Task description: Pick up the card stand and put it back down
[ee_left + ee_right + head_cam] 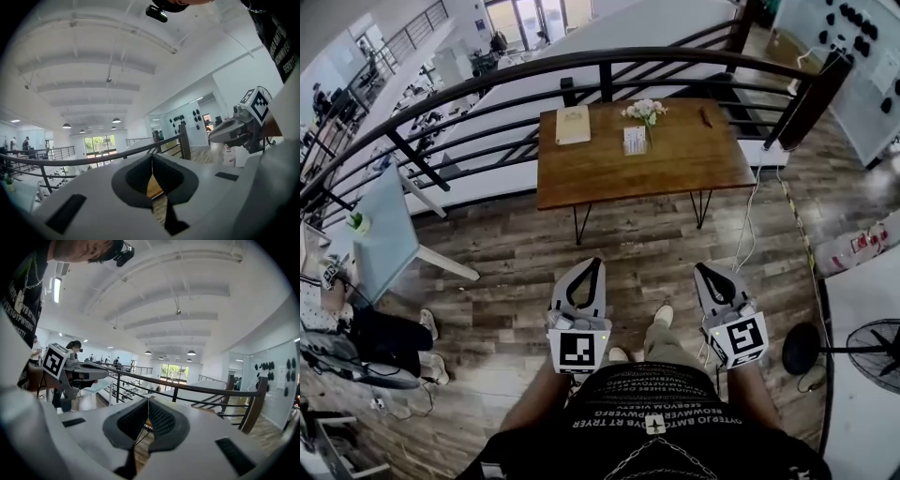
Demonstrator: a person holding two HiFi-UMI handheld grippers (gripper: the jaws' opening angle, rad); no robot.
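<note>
left gripper (592, 267): closed, empty | right gripper (705, 272): closed, empty | card stand (635, 141): mid-tabletop (675, 173), nearer far edge | floor (637, 246): between grippers and table

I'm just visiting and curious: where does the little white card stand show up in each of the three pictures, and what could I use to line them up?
Head view: the card stand stands on the wooden table, upper middle, just in front of the flowers.
Left gripper view: not in it.
Right gripper view: not in it.
Shared landmark: the black railing behind the table; it also crosses the left gripper view and the right gripper view.
</note>
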